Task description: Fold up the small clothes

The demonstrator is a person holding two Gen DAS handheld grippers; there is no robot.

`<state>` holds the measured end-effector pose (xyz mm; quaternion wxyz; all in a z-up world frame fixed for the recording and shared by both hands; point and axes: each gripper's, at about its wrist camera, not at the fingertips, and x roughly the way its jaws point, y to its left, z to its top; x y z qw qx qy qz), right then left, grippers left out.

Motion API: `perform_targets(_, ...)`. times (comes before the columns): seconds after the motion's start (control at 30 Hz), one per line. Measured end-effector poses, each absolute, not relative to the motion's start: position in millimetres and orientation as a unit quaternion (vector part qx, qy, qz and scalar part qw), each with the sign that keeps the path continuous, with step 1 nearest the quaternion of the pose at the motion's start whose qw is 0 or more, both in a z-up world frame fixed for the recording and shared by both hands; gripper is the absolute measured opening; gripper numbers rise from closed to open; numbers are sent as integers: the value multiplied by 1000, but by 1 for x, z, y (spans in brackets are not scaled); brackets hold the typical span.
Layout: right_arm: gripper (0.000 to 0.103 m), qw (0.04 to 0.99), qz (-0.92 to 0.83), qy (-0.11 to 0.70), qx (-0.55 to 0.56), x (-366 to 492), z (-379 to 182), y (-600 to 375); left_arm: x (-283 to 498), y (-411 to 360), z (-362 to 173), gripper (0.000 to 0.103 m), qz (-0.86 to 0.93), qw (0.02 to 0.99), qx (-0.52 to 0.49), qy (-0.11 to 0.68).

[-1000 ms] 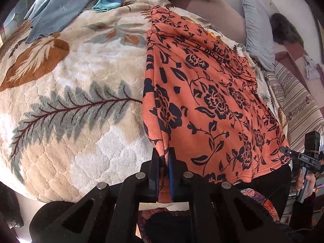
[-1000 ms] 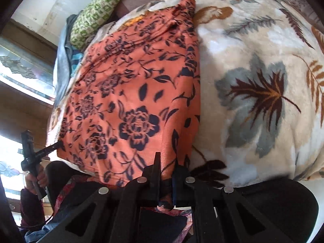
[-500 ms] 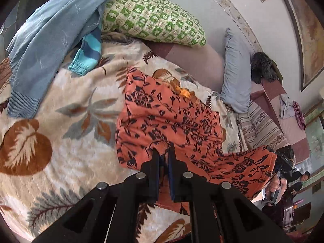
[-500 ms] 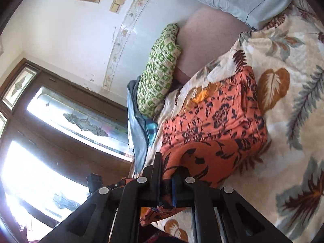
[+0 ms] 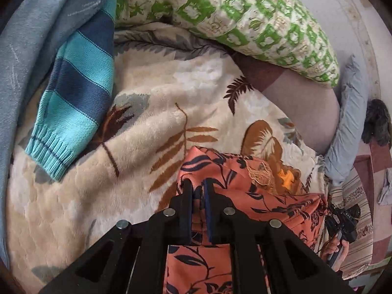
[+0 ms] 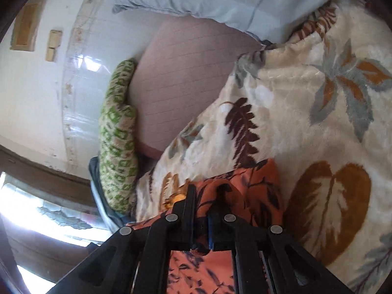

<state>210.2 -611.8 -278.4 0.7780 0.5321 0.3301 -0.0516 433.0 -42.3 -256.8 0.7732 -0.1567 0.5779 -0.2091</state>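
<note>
On the bed's blanket [image 5: 147,127], near the pillow [image 5: 245,19], the orange garment [image 5: 245,196] is mid-fold: the left gripper [image 5: 198,191] and right gripper [image 6: 202,201] each have their jaws pinched narrow on an edge of the cloth, which is carried over the layer lying beneath toward the head of the bed. The step in hand looks like the first fold, bottom edge brought up to the top edge. The next move calls for lowering both held corners evenly onto the far edge, keeping the cloth taut between them, then letting go so the fold lies flat, clear of the striped sleeve [image 5: 73,93].
</note>
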Motion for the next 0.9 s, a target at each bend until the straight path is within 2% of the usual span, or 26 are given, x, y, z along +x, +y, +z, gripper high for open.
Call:
perform_targets(0.1,8,744,-50,329,580,222,-321,-626,438,-38,-268,11,-204,784,-183,558)
perform_targets(0.13,8,737,-39,313,597,220,-327,-630,437,-31,-267,14,-204,790,-198,543)
perform_targets(0.23,9,705,-8,265,657,208,-338,-639,428,0,-256,34,-174,812,-245,500)
perform_targets(0.33,12,691,3,242,681,195,-331,-640,400,20,-234,36,-179,815,-283,473)
perform_targets(0.4,17,706,3,234,669,186,-313,-638,369,21,-214,44,-190,830,-265,452)
perform_targets(0.43,22,712,-2,224,665,181,-304,-638,351,18,-205,57,-189,840,-252,443)
perform_targets(0.47,47,715,-8,210,667,174,-296,-639,332,14,-200,64,-195,846,-242,434)
perform_targets(0.53,84,722,-26,176,669,157,-277,-639,298,4,-196,64,-208,851,-221,428)
perform_targets(0.6,84,743,-36,179,644,147,-253,-634,275,-6,-204,65,-206,854,-207,430)
perform_targets(0.73,78,812,-35,313,492,170,-203,-571,277,-33,-242,66,-192,826,-177,500)
perform_targets(0.9,67,832,16,462,306,224,-215,-424,273,-31,-258,66,-188,823,-164,510)
